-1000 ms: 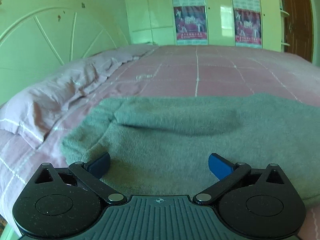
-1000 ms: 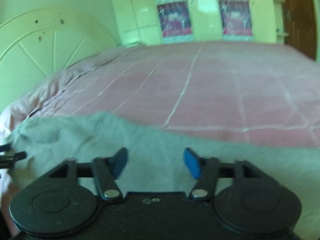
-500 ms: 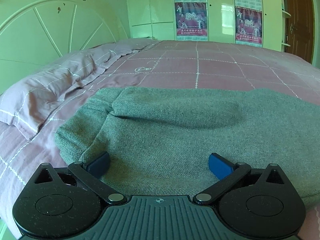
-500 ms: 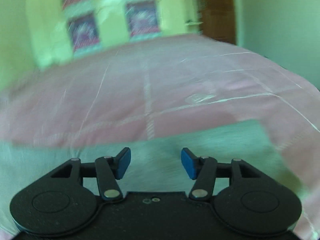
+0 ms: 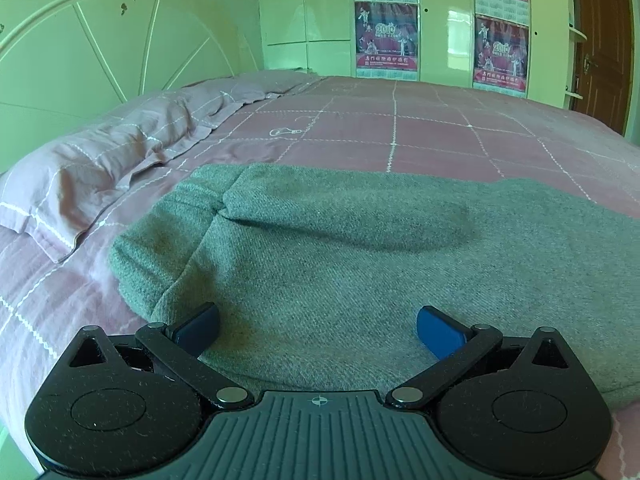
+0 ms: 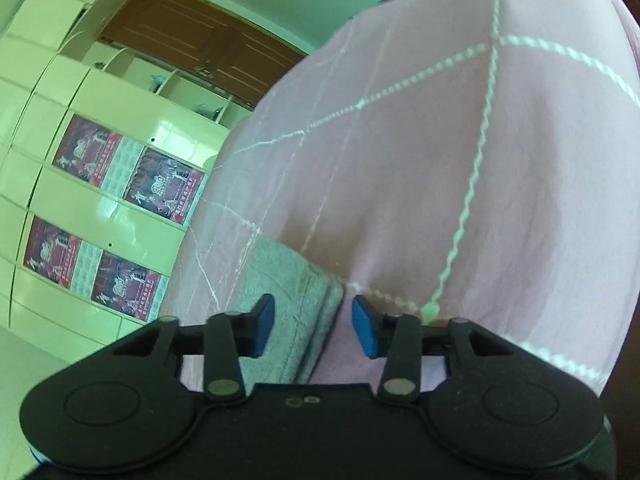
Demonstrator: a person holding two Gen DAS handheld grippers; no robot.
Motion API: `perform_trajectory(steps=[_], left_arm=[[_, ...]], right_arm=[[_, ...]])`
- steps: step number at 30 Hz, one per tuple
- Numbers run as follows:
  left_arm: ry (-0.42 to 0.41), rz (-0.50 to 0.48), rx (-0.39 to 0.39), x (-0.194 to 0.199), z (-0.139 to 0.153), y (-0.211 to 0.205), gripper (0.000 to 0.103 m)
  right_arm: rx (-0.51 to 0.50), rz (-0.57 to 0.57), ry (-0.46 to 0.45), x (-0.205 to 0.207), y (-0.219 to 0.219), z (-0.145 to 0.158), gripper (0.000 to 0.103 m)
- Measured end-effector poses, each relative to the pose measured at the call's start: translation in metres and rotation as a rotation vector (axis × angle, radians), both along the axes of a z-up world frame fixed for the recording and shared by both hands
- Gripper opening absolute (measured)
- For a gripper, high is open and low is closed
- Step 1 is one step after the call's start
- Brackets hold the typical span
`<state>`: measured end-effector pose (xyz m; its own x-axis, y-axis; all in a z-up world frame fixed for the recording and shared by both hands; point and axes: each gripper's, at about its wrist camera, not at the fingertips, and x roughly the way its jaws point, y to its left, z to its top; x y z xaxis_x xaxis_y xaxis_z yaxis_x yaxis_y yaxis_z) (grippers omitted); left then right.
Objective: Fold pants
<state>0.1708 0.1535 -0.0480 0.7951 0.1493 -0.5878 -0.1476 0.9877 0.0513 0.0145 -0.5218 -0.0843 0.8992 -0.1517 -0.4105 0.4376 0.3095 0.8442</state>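
Grey-green pants (image 5: 360, 264) lie flat on the pink bed, with a raised fold across their far part. My left gripper (image 5: 318, 330) is open and empty, its blue pads just above the pants' near edge. In the right wrist view, tilted hard to one side, an end of the pants (image 6: 296, 312) with stacked hemmed edges sits between the pads. My right gripper (image 6: 314, 330) is open around that edge, not closed on it.
The pink checked bedsheet (image 5: 400, 132) spreads beyond the pants. A pillow (image 5: 100, 168) lies at the left under the pale green headboard (image 5: 100, 52). A wardrobe with posters (image 5: 386, 36) and a brown door (image 5: 604, 40) stand behind the bed.
My right gripper has swung right along the pants and rolled sideways to their end edge. My left gripper has risen slightly and stayed open over the pants.
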Motion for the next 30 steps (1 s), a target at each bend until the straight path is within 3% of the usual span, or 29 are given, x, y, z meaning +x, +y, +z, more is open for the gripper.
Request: perform_trajectory(steps=[9,11,12,16,17,20,22,24,25,27,30], left_arm=[[0.002,0.002,-0.029,-0.003,-0.003,0.003,0.103],[0.004,-0.001,-0.025,-0.003,-0.003,0.003,0.103],[0.003,-0.002,-0.028,-0.003,-0.003,0.004,0.103],[0.0,-0.003,-0.038,-0.004,-0.002,0.005,0.103],[0.0,-0.002,-0.035,-0.003,-0.003,0.005,0.103],[0.001,-0.001,-0.029,-0.003,-0.003,0.004,0.103],[0.0,-0.003,-0.031,-0.003,-0.003,0.004,0.103],[0.003,-0.003,-0.028,-0.004,-0.002,0.004,0.103],[0.011,0.01,-0.024,-0.004,0.0,0.002,0.103],[-0.007,-0.001,-0.069,-0.011,0.011,-0.011,0.103],[-0.043,-0.114,-0.098,-0.018,0.016,-0.048,0.103]], right_arm=[[-0.078,0.049,0.046,0.005,0.005,0.01,0.014],[-0.128,0.068,0.042,0.011,0.004,0.013,0.0],[-0.145,0.071,0.043,0.011,0.004,0.017,0.0],[-0.223,0.072,-0.095,0.0,0.012,0.042,0.0],[-0.234,0.071,-0.072,0.002,0.012,0.043,0.0],[-0.144,0.061,0.1,0.009,-0.001,0.015,0.0],[-0.08,0.056,0.065,0.001,-0.006,0.005,0.0],[-0.089,0.042,0.031,-0.011,-0.002,0.009,0.019],[-0.097,0.038,0.028,-0.015,0.0,0.011,0.024],[-0.084,0.071,0.029,-0.014,-0.001,0.009,0.039],[-0.069,0.123,0.025,-0.004,0.003,0.006,0.041]])
